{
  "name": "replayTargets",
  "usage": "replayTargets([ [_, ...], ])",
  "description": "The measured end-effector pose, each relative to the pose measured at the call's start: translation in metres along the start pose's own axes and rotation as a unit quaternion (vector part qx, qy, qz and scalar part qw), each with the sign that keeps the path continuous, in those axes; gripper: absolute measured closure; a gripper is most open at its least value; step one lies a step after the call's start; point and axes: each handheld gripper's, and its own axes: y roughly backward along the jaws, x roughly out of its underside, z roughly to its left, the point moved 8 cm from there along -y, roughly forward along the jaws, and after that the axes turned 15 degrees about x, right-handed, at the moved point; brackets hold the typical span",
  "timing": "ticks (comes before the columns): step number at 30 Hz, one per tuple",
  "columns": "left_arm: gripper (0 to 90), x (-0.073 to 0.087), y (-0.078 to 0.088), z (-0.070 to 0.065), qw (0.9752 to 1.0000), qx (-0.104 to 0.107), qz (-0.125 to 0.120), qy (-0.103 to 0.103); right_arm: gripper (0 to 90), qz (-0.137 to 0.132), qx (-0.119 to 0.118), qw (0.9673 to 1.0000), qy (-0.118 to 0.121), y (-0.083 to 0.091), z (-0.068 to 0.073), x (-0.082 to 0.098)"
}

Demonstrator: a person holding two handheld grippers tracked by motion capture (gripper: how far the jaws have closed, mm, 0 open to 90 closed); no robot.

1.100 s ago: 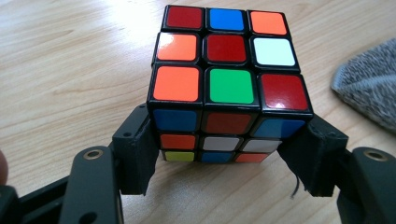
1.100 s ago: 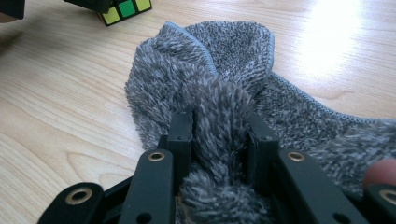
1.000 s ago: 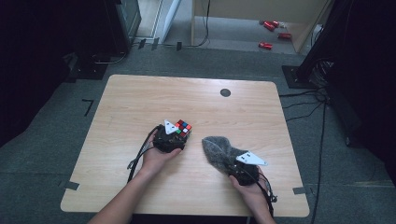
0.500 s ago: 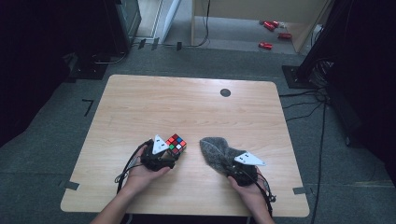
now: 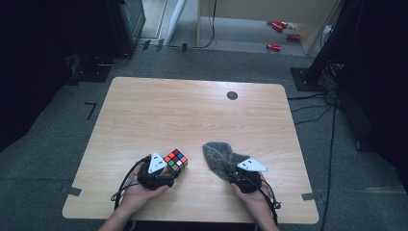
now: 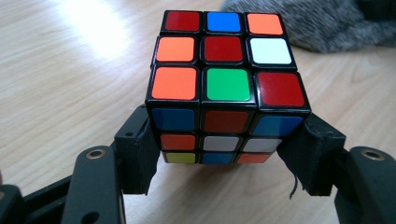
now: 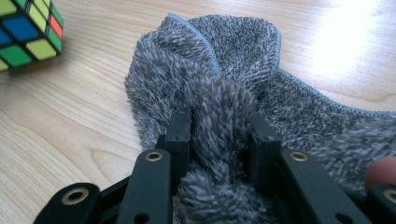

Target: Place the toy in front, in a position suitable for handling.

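Note:
A scrambled Rubik's cube sits near the table's front edge, left of centre. My left gripper is shut on it, and in the left gripper view the pads press the lower side faces of the cube from left and right. A grey fuzzy cloth lies bunched to the right of the cube. My right gripper is shut on a raised fold of the cloth, pinched between both pads. The cube lies apart from the cloth, at the upper left in the right gripper view.
The wooden table has a small black round spot near its far edge. Cables trail from both grippers over the front edge. Red objects lie on the floor beyond the table, and dark equipment stands at both sides.
My left gripper has carried the cube toward the table's front edge and slightly left. The right gripper and the cloth have stayed where they were.

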Motion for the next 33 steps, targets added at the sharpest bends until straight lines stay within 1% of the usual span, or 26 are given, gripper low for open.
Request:
replayTargets([
  [1,35.3,0.0,-0.001,-0.001,1.0,0.003,-0.002,0.0,67.9,0.001,-0.001,1.0,-0.002,0.0,0.0,0.0],
  [4,35.3,0.002,-0.002,-0.002,1.0,0.003,0.002,-0.008,67.8,0.001,-0.001,1.0,-0.005,-0.001,0.0,0.0],
  [6,35.2,0.004,-0.002,0.0,0.9999,-0.008,0.009,-0.012,67.7,0.001,0.001,1.0,-0.004,-0.001,0.0,0.001],
  [7,35.2,0.005,-0.003,0.0,0.9999,-0.006,0.008,-0.007,67.7,0.001,0.004,1.0,-0.003,-0.001,0.0,0.001],
  [9,35.2,0.006,-0.003,0.002,0.9999,-0.004,0.009,-0.007,67.7,0.001,0.007,1.0,-0.001,-0.001,0.001,0.001],
  [10,35.2,0.009,-0.003,0.003,0.9999,-0.003,0.013,-0.009,67.6,0.001,0.008,1.0,0.002,-0.001,0.001,0.001],
  [14,35.3,0.01,-0.003,0.003,0.9998,0.0,0.012,-0.014,67.2,0.001,0.007,1.0,0.003,-0.001,0.001,0.001],
  [19,35.2,0.012,-0.004,0.004,0.9998,0.013,0.004,-0.012,66.8,0.002,0.008,1.0,0.002,-0.002,0.001,0.001],
  [23,35.1,0.013,-0.004,0.003,0.9999,0.012,0.003,-0.012,66.0,0.003,0.008,1.0,0.001,-0.002,0.001,0.001],
  [24,33.2,0.013,-0.005,0.003,0.9999,0.01,0.006,-0.012,65.2,0.001,0.008,1.0,0.002,-0.003,0.001,0.001],
  [25,31.4,0.015,-0.007,0.003,0.9998,0.009,0.016,-0.012,64.6,0.001,0.007,1.0,0.002,-0.003,0.002,0.001],
  [26,29.5,0.019,-0.012,0.003,0.9994,0.005,0.032,-0.012,64.0,0.002,0.006,1.0,0.001,-0.003,0.002,0.001],
  [27,27.6,0.02,-0.014,0.002,0.9991,0.003,0.04,-0.013,63.6,0.002,0.006,1.0,0.001,-0.002,0.002,0.001],
  [29,25.4,0.019,-0.014,0.002,0.9992,0.0,0.04,-0.009,62.6,0.002,0.003,1.0,0.001,-0.001,0.003,0.001],
  [31,25.5,0.019,-0.015,0.003,0.9992,0.004,0.039,0.0,61.8,0.001,0.001,1.0,0.004,0.001,0.004,0.001],
  [33,28.1,0.018,-0.015,0.005,0.9994,0.005,0.035,0.002,60.6,0.0,0.002,1.0,0.007,0.002,0.005,0.001],
])
